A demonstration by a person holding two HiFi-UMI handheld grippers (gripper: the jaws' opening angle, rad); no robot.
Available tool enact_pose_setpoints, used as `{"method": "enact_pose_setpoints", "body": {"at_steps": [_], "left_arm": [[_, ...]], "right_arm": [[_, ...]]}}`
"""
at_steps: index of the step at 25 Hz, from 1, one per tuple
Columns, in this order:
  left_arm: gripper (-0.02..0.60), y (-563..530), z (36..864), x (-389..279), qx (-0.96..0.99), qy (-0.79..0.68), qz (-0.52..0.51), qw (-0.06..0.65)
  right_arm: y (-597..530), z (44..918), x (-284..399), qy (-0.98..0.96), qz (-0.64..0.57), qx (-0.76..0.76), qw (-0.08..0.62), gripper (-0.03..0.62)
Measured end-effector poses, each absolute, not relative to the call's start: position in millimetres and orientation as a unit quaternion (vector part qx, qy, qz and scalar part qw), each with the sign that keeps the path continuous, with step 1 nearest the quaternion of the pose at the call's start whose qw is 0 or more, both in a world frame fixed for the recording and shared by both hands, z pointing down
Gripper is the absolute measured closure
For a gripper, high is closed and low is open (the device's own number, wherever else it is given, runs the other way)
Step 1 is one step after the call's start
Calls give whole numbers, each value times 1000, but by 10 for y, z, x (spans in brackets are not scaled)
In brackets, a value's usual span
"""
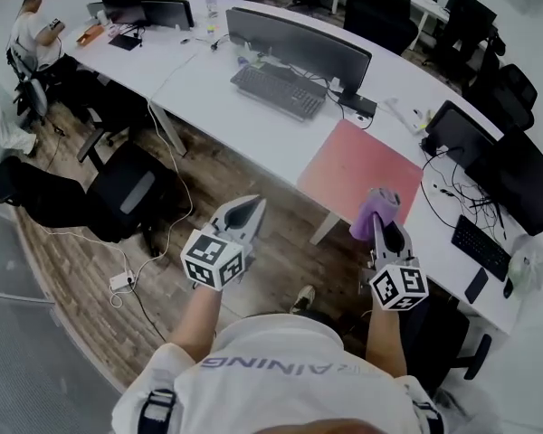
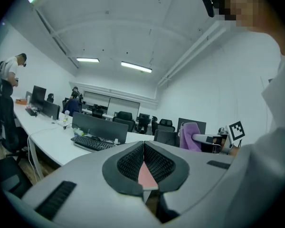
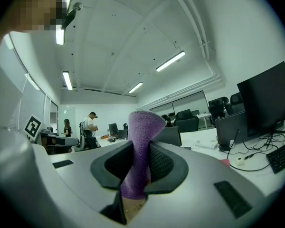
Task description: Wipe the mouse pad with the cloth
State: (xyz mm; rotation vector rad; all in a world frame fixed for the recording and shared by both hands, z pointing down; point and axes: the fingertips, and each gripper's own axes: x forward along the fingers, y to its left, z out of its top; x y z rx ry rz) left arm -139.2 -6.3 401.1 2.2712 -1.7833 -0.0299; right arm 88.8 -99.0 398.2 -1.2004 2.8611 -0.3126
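Head view: R gripper (image 1: 384, 228) sits at 4 o'clock of frame centre, clenched on the purple cloth (image 1: 376, 209). In the R gripper view the cloth (image 3: 141, 144) stands up as a folded wad pinched between both ribbed pads, its top poking out past the tips of the gripper (image 3: 139, 152).

L gripper (image 1: 252, 202) is at 6 o'clock of centre, near the R one, over the wood floor (image 1: 222, 174). Its jaws are pressed together w/ nothing between. The L gripper view (image 2: 143, 145) shows the pads meeting at the tips, w/ a slice of pink mouse pad (image 2: 146, 175) visible through the gap behind them.

The pink mouse pad (image 1: 357, 172) lies flat on the white desk (image 1: 213, 84) at its near edge, at 11 o'clock from the R gripper. The cloth overlaps the pad's near corner in the head view; can't tell if it touches. Keyboard (image 1: 277, 89) and monitor (image 1: 299, 47) sit at 10 o'clock of the pad, well apart from it. A black chair (image 1: 127, 191) is at 9 o'clock of the L gripper.
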Motion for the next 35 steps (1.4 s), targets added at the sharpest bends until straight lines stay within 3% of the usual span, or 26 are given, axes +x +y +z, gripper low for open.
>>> {"method": "enact_pose_setpoints", "body": {"at_steps": [9, 22, 28, 35], "left_arm": [[551, -1273, 4060, -845, 775, -620, 10, 126], [551, -2506, 4271, -516, 816, -560, 33, 142], [551, -3193, 4456, -785, 839, -520, 25, 157], [551, -3858, 4677, -1530, 842, -509, 30, 174]], "right_arm": [[-2243, 4191, 1521, 911, -126, -393, 17, 500], [-3055, 4524, 2015, 872, -156, -464, 8, 500], [-3495, 4607, 1753, 852, -154, -501, -17, 500], [-4149, 4741, 898, 850, -161, -500, -45, 500]]}}
